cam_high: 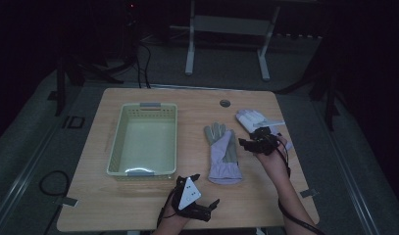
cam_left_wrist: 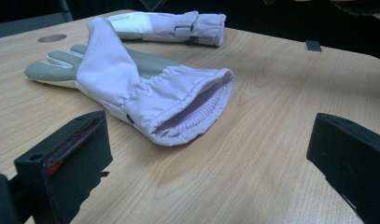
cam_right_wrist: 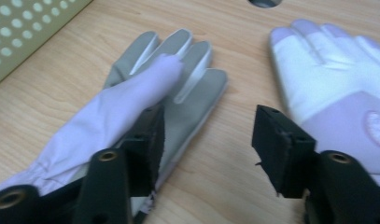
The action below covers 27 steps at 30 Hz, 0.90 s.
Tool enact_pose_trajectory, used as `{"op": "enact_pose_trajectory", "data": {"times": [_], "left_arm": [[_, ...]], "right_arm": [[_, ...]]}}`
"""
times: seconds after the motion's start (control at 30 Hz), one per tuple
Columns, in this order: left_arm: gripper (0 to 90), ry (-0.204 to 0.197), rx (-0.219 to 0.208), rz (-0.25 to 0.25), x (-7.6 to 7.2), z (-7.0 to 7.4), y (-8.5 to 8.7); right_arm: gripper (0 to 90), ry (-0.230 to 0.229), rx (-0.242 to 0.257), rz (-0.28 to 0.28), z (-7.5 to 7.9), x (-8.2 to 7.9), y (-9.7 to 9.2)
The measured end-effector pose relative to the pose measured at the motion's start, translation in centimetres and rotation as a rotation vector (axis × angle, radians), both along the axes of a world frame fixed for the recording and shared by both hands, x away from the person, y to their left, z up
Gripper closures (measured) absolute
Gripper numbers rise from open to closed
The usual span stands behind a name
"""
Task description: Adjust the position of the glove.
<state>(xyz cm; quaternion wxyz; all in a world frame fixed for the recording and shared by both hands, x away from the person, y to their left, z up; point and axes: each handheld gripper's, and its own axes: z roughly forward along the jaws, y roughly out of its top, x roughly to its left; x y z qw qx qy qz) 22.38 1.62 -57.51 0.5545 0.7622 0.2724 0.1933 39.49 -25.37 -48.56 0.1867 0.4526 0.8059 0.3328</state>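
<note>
A lavender glove with a grey palm [cam_high: 224, 152] lies flat in the middle of the table, fingers pointing away and cuff toward me. Its cuff [cam_left_wrist: 192, 109] gapes open toward my left gripper [cam_left_wrist: 208, 154], which stands open and empty. That gripper [cam_high: 204, 190] rests near the table's front edge. A second glove [cam_high: 251, 118], white and lavender, lies to the right. My right gripper [cam_high: 250, 138] hovers between the two gloves. Its jaws [cam_right_wrist: 211, 130] are open with bare wood between them, the left jaw above the edge of the first glove [cam_right_wrist: 145, 88], the second glove [cam_right_wrist: 327, 70] beside the right jaw.
A pale green perforated basket [cam_high: 116, 142] stands empty on the table's left half, its corner [cam_right_wrist: 29, 28] seen in the right gripper view. A round cable hole [cam_high: 225, 103] sits near the far edge. A desk frame stands beyond the table in the dark.
</note>
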Motion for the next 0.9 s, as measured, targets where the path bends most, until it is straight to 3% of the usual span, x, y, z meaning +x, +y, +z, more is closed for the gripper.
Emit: {"op": "enact_pose_trajectory", "data": {"times": [0.13, 0.27, 0.33, 0.4, 0.63, 0.77, 0.9], "left_arm": [[0.1, 0.000, 0.000, 0.000, 0.0, 0.0, 0.0], [0.0, -0.001, 0.000, -0.002, 0.0, 0.0, 0.0], [0.1, 0.000, 0.000, -0.003, 0.0, 0.0, 0.0], [0.1, -0.002, 0.002, -0.003, 0.0, 0.0, 0.0], [0.1, 0.002, 0.001, -0.005, 0.0, 0.0, 0.0], [0.1, 0.003, 0.000, -0.007, 0.1, 0.0, 0.0], [0.1, 0.004, -0.001, -0.006, 0.1, 0.0, 0.0]], "right_arm": [[34.5, 0.010, 0.013, -0.007, 0.0, 0.6, -1.0], [29.5, 0.016, 0.057, -0.013, 0.0, 1.4, -2.6], [32.8, 0.010, 0.056, -0.018, -0.1, 1.9, -3.4], [34.7, -0.025, 0.039, -0.006, -0.2, 2.5, -4.4], [41.6, -0.057, 0.008, 0.028, 0.3, 4.7, -7.6], [42.8, -0.031, 0.011, 0.036, -0.2, 5.9, -8.9], [44.3, -0.008, -0.029, 0.025, -1.2, 6.9, -9.4]]}}
